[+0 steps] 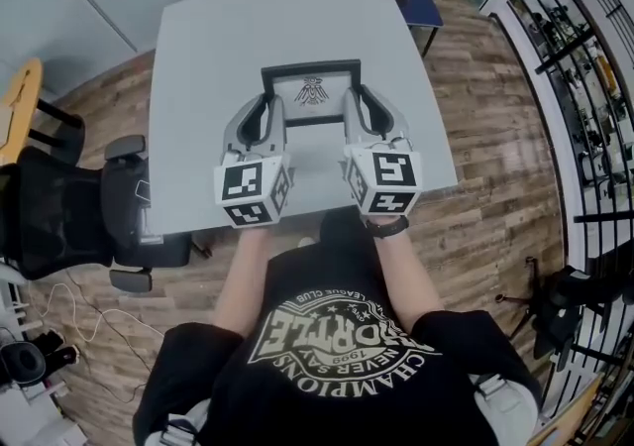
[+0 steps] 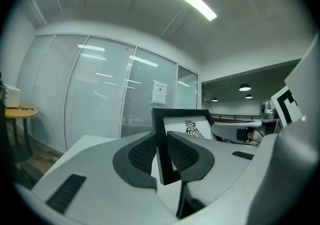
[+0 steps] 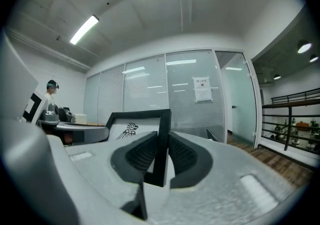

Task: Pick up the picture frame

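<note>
**— Left gripper (image 2: 161, 143) and right gripper (image 3: 161, 141): what are we doing with them?**

— We are clamping both on the picture frame (image 1: 309, 102). The left pads are pressing the black moulding of its left side rail, and the right pads are pressing its right rail.

**— Where are we holding it, relative to the table (image 1: 218, 38)?**

— We are holding it up over the near half of the table. Its top edge is up and its printed side is facing us. Both gripper views are showing it against the glass partition (image 3: 150, 89) beyond the table, not against the grey top.

**— What is showing inside the frame?**

— A small black bird-like emblem (image 2: 191, 128) is sitting on a white ground.

**— And around the table?**

— A blue chair (image 1: 424, 4) is standing at the table's far right corner. A black office chair (image 1: 59, 206) is sitting off the table's left edge. A black railing (image 1: 584, 87) is running along well to the table's right. Wood flooring (image 1: 475, 137) is showing all round the table.
</note>
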{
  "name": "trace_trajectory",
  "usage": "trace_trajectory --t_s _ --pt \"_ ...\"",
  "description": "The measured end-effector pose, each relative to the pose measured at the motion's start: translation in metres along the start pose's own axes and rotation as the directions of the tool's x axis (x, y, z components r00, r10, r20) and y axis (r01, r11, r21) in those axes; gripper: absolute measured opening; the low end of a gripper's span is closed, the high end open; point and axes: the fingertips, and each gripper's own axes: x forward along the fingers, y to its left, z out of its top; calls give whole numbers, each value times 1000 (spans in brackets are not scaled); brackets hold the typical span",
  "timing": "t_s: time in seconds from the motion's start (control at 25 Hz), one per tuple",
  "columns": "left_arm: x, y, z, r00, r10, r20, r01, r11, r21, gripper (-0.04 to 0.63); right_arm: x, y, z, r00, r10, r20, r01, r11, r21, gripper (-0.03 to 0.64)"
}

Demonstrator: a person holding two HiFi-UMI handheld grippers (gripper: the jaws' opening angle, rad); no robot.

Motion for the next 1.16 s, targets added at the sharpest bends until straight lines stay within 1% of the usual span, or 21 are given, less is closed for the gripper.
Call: trace_trajectory --t_s 0.2,0.36,0.48,0.8,1.0,1.16 --pt "-18 -1 32 997 5 73 -8 999 35 69 -14 12 33 997 7 77 -5 1000 -19 66" --pt "-28 -3 49 994 11 104 -17 998 61 69 -20 17 46 994 -2 108 6 999 -40 65" --pt "-33 -3 54 994 26 106 -33 997 65 69 -21 18 50 994 -11 112 16 999 -45 64" --pt "-32 2 55 993 11 116 -16 999 46 69 -22 24 53 993 -15 119 25 996 -81 64" --pt "-14 0 48 995 0 100 -4 999 35 69 -10 11 47 995 -30 95 38 996 -83 64" --pt "6 9 40 997 -5 77 2 999 33 69 7 6 36 997 -36 69 42 996 -84 66"
